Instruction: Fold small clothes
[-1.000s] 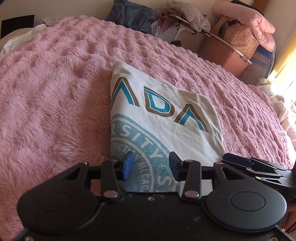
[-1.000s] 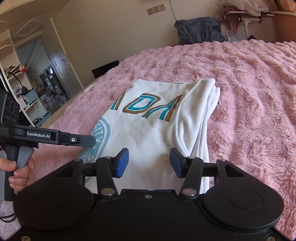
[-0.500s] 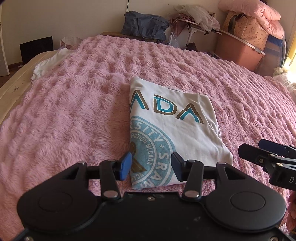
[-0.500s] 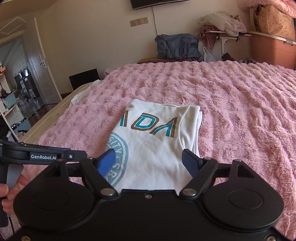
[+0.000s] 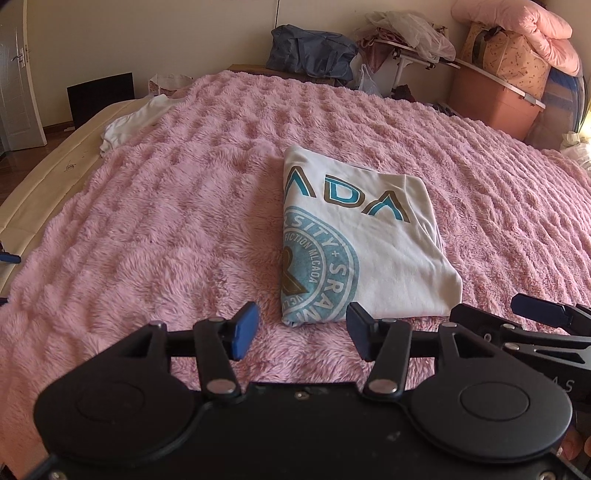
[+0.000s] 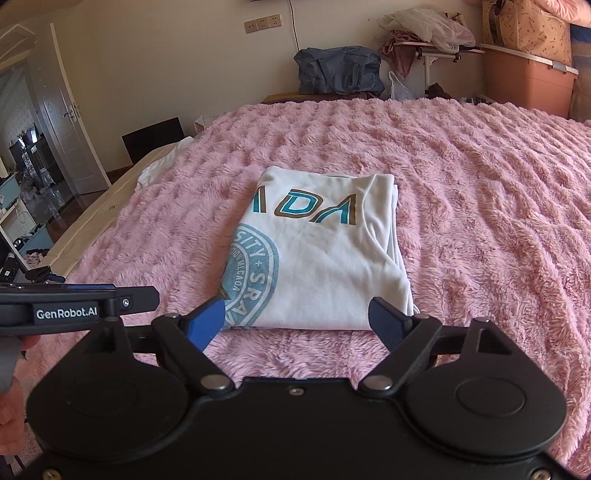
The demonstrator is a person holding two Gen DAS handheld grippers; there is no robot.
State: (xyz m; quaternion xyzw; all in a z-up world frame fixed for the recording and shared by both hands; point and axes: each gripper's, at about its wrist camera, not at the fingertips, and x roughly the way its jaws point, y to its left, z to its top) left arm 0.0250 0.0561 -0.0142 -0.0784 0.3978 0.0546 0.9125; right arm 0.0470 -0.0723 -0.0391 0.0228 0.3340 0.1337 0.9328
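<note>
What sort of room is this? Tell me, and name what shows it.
Most likely a lived-in bedroom: a wide bed under a fluffy pink blanket, a folded white T-shirt lying on it, and rolled pink bedding stacked on storage boxes against the wall.

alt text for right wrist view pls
A folded white T-shirt with teal lettering lies flat on a fluffy pink blanket. The right gripper hovers short of it, jaws opening, nothing between them.
</note>
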